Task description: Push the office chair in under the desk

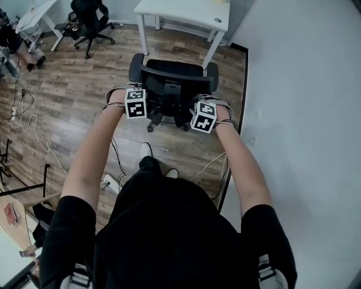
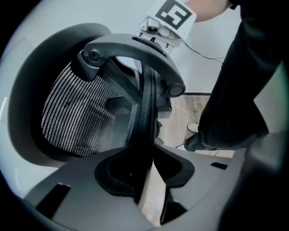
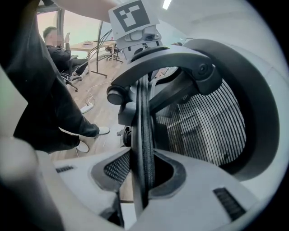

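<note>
Evidently the black mesh-backed office chair (image 1: pixel 172 76) will roll readily on its castor base over the wooden plank floor (image 1: pixel 73 96). It looks fairly heavy, and it can probably swivel, so an uneven shove would turn it aside rather than send it straight. Its stretched mesh panel (image 2: pixel 76 117) looks soft and yielding, a poor place to take hold. The hard plastic rim of the backrest (image 2: pixel 146 113) looks stiff enough to carry a push. That rim is where it is held: the left gripper (image 2: pixel 145 163) has its jaws closed on the rim's edge, which runs straight up between the pads. The right gripper (image 3: pixel 143 169) is clamped on the same rim in the same way, at the other side of the central spine. The chair stands just in front of the white rectangular desk (image 1: pixel 186 14), facing it and seemingly lined up with the gap between the front legs, but not yet under the top. The white wall (image 1: pixel 304 84) lies close on the right. Both of the person's bare arms reach forward and steeply down, nearly straight and roughly parallel. The marker cubes sit side by side at the top of the backrest, a two-handed pose that should keep the push square.
</note>
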A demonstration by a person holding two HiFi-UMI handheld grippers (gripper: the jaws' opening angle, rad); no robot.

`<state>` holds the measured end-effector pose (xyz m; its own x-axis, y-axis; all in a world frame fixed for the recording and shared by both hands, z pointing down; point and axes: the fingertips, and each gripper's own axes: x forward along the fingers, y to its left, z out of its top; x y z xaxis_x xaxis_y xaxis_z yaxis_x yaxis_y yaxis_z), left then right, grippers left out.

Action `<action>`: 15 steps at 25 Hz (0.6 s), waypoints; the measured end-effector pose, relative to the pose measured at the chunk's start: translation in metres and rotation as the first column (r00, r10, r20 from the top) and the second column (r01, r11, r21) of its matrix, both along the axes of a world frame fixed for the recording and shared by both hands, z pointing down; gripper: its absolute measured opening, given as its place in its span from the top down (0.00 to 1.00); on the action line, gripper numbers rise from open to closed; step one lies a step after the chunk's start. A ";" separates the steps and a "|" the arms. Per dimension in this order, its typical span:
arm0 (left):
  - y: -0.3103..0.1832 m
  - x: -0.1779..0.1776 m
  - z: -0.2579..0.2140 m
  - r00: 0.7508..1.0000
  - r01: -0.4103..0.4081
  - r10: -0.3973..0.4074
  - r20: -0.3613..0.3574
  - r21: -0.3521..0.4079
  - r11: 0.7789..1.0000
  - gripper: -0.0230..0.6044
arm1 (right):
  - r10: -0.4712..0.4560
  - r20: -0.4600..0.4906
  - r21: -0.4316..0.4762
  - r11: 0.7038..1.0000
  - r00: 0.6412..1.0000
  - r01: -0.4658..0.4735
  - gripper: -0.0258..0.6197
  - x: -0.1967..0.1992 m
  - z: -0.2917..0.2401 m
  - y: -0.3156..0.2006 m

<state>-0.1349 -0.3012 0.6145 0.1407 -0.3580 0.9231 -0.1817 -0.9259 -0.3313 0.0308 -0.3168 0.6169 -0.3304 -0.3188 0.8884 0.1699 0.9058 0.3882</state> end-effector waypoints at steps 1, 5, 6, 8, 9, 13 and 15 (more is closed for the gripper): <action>-0.006 -0.004 0.000 1.000 -0.005 0.005 -0.001 0.001 1.000 0.76 | 0.003 0.000 -0.001 1.000 1.000 -0.003 0.79 -0.004 -0.001 -0.006; -0.032 -0.019 0.000 1.000 -0.016 0.016 -0.002 0.003 1.000 0.76 | 0.015 -0.006 0.005 1.000 1.000 -0.015 0.79 -0.018 0.000 -0.031; -0.038 -0.022 0.000 1.000 -0.020 0.020 -0.003 0.005 1.000 0.76 | 0.019 -0.007 0.005 1.000 1.000 -0.019 0.79 -0.021 0.000 -0.036; -0.051 -0.029 0.000 1.000 -0.031 0.031 -0.004 0.008 0.999 0.76 | 0.030 -0.010 -0.003 1.000 0.999 -0.030 0.79 -0.028 0.000 -0.047; -0.057 -0.033 0.000 0.999 -0.034 0.034 -0.004 0.008 0.999 0.76 | 0.035 -0.012 -0.008 0.999 0.999 -0.035 0.79 -0.032 0.000 -0.052; -0.079 -0.045 0.001 0.999 -0.039 0.039 -0.002 -0.008 0.999 0.76 | 0.051 -0.018 -0.008 0.999 0.999 -0.051 0.79 -0.044 0.000 -0.073; -0.091 -0.054 -0.001 0.999 -0.048 0.048 -0.002 -0.008 0.999 0.76 | 0.059 -0.017 -0.006 0.998 0.998 -0.060 0.79 -0.053 -0.002 -0.083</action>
